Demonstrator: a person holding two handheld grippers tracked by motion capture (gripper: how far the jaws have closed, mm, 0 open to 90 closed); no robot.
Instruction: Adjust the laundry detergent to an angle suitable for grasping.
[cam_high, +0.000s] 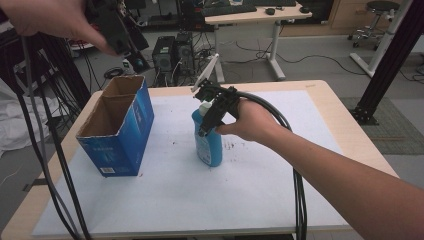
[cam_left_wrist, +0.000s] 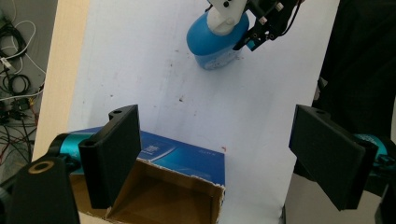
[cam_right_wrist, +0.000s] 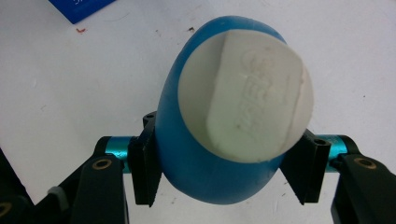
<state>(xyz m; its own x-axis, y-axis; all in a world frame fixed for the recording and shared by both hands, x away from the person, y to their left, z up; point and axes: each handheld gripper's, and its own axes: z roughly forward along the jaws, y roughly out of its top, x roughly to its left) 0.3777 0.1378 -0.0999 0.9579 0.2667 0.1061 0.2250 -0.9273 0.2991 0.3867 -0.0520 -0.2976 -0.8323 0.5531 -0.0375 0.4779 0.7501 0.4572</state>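
Observation:
A blue bottle with a white cap stands upright on the white mat near the middle of the table. My right gripper comes down over it from above, and its jaws press the bottle's body from both sides. An open-topped blue cardboard box stands to the bottle's left. My left gripper hangs high above the box, open wide with nothing between its jaws. From there the bottle and the right gripper show farther off.
The mat covers most of the wooden table. Black cables trail from the right gripper over the mat's front right; more cables hang at the left edge. Computers, a desk and a stool stand on the floor beyond.

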